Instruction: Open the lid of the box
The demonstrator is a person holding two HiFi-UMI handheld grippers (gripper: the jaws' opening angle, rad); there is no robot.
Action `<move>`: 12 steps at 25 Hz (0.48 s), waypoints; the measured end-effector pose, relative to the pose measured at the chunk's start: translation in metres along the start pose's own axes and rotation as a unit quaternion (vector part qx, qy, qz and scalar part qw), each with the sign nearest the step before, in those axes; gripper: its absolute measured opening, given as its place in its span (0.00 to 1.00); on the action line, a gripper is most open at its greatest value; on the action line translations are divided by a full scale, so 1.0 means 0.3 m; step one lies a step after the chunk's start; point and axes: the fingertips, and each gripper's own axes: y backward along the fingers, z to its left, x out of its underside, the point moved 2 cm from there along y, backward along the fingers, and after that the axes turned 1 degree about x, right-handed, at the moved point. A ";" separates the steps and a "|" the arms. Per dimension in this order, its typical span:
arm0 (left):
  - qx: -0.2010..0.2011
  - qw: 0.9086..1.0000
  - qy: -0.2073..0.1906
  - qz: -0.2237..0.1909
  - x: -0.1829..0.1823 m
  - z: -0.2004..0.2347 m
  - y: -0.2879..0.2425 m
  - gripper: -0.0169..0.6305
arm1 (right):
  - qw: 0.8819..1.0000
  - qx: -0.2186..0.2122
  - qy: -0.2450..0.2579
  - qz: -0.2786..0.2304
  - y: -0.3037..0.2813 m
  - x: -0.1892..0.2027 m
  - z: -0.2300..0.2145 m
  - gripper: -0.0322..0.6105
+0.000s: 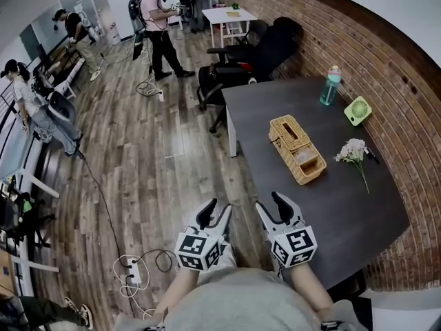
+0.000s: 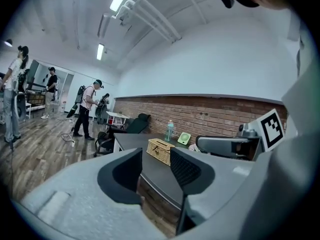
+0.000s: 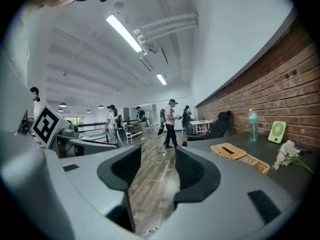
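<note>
A woven wicker box [image 1: 296, 149] lies on the dark table [image 1: 275, 102], its slotted lid flat on the far part and one end compartment showing open. Both grippers hover near the table's near edge, well short of the box. My left gripper [image 1: 214, 215] is over the wooden floor just left of the table corner, jaws open and empty. My right gripper [image 1: 275, 211] is over the table's near corner, also open and empty. The left gripper view shows the box [image 2: 161, 150] far beyond the open left gripper [image 2: 155, 166]; in the right gripper view the box [image 3: 235, 153] lies right of the open right gripper [image 3: 157, 169].
A teal bottle [image 1: 330, 86], a small green fan [image 1: 357, 110] and a sprig of pale flowers [image 1: 353, 152] stand on the table by the brick wall. Black office chairs [image 1: 262, 50] sit at its far end. A power strip with cables [image 1: 133, 271] lies on the floor; people stand farther off.
</note>
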 end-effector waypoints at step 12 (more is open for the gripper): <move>0.060 0.998 -0.022 0.005 -0.179 0.227 -0.317 0.30 | 0.998 0.065 -0.011 -0.020 -0.312 -0.140 -0.149 0.43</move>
